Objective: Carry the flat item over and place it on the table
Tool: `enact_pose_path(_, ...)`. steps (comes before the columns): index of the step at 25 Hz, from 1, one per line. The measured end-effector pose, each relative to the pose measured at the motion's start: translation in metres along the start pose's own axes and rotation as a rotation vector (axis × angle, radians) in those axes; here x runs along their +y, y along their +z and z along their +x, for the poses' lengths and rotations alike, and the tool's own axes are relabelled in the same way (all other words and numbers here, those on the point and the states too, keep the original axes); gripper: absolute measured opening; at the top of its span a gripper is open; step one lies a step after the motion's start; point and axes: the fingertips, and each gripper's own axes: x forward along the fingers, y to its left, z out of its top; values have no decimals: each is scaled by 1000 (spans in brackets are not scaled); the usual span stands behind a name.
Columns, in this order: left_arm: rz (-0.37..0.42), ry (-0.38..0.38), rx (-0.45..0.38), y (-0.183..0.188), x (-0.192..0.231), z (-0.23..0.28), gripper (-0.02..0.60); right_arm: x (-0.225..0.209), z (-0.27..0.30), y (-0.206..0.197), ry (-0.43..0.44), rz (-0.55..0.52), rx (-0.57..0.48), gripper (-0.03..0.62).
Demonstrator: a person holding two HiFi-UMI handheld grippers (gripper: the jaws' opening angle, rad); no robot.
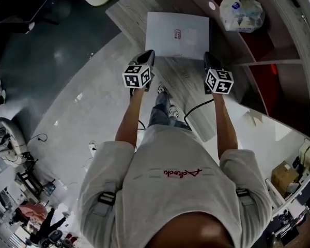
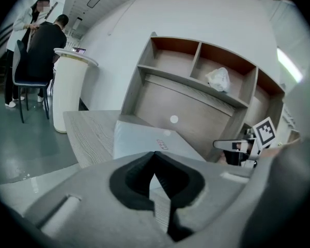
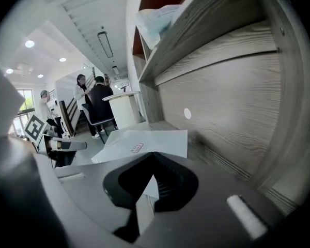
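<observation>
We hold both arms out fwd, roughly parallel, elbows only a little bent, forearms bare below short sleeves. L arm point(image 1: 128, 119) and R arm point(image 1: 225, 125) reach about equally far. L gripper point(image 1: 149, 54) points straight ahead, its marker cube point(image 1: 138, 76) facing up; R gripper point(image 1: 209, 57) does likewise w/ its own cube, level w/ the L one and well apart from it. In each gripper view the jaws stand together, tips meeting. L is closed at the near-left corner of the flat item point(image 1: 177, 35), R at the near-right corner; pads seem to pinch its edge, though exact contact is hard to see.
</observation>
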Motion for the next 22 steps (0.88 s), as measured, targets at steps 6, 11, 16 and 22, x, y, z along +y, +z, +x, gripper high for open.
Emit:
enact_pose_path(6,31,-17,-51,13,-23,-24,2,11,-27,10,5,-21,-54,5)
enact_pose_path(11,83,-21,-112,25,-50,-51,2,26,-62,22,14,-47,-123,5)
enact_pose_path(16,107,-32,-164,30,-77,-79,2,44,-101,32,27,-91,-188,5)
enact_pose_path(22,143,-30,-218,32,-106,-109,2,57,-143,36,30,-134,-253,5)
